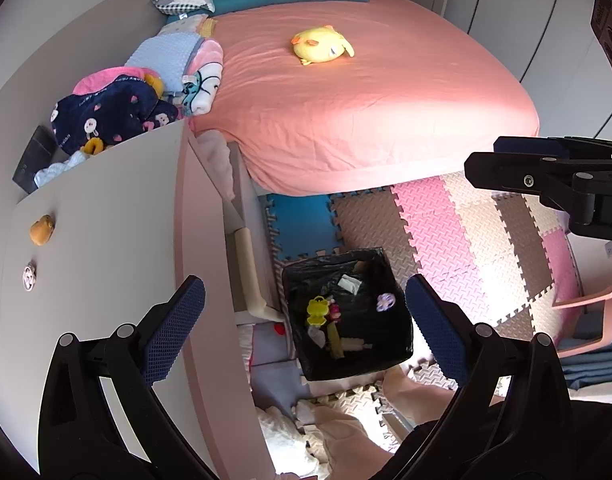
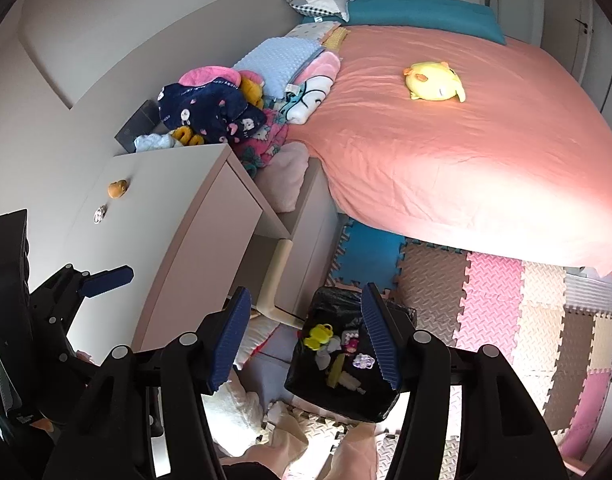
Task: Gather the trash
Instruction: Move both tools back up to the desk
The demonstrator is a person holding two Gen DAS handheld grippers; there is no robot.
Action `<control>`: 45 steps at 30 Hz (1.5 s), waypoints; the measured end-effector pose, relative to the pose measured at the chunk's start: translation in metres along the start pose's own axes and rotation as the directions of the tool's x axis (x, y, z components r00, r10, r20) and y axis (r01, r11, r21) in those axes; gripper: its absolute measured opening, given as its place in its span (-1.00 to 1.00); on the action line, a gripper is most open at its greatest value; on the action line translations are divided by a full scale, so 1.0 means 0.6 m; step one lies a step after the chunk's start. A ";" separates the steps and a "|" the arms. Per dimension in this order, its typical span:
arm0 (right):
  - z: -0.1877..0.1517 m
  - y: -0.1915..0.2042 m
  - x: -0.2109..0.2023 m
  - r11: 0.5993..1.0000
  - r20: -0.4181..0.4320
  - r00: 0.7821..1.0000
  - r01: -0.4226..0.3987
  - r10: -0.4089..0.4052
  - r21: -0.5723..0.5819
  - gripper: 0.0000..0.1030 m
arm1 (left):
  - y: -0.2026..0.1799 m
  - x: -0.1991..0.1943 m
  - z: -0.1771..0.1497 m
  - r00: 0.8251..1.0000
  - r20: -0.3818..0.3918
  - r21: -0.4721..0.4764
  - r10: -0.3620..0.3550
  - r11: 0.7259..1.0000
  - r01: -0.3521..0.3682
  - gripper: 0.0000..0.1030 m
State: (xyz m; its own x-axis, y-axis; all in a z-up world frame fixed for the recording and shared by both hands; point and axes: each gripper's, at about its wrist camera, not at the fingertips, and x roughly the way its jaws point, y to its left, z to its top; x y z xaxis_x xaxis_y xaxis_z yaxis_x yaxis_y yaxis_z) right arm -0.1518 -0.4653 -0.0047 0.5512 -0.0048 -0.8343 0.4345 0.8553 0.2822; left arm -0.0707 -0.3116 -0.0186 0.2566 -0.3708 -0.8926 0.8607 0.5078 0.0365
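A bin lined with a black bag stands on the foam floor mats below me; it also shows in the right wrist view. It holds several bits of trash, among them a yellow plastic piece and a small purple flower piece. My left gripper is open and empty, held high above the bin. My right gripper is open and empty, also above the bin. On the white desk top to the left lie an orange-brown lump and a small round white piece.
A bed with a pink sheet and a yellow plush toy fills the far side. Folded blankets and clothes are piled by the wall. Coloured foam mats cover the floor. A pink chair stands at right.
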 end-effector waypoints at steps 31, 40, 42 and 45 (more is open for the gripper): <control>0.044 0.182 0.096 0.975 -0.090 0.992 -0.109 0.093 -0.191 0.18 | 0.175 -0.012 -0.076 0.992 -0.050 -0.216 0.113 0.969 -0.121 0.87; 0.056 0.270 0.142 0.952 -0.124 0.985 -0.147 0.117 -0.267 0.18 | 0.250 -0.019 -0.121 0.986 -0.076 -0.318 0.149 0.933 -0.165 0.87; 0.059 0.288 0.153 0.947 -0.131 0.984 -0.155 0.122 -0.281 0.18 | 0.265 -0.020 -0.130 0.985 -0.080 -0.338 0.154 0.925 -0.172 0.87; 0.063 0.317 0.170 0.938 -0.138 0.983 -0.162 0.125 -0.306 0.18 | 0.290 -0.020 -0.140 0.983 -0.086 -0.367 0.162 0.912 -0.182 0.87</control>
State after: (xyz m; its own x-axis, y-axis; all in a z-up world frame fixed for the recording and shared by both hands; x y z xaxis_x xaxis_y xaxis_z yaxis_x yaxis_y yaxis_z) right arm 0.0140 -0.3229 -0.0180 0.4977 0.1734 -0.8499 0.1007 0.9616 0.2552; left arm 0.0393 -0.1535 -0.0390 0.3540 -0.2157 -0.9100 0.5771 0.8161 0.0310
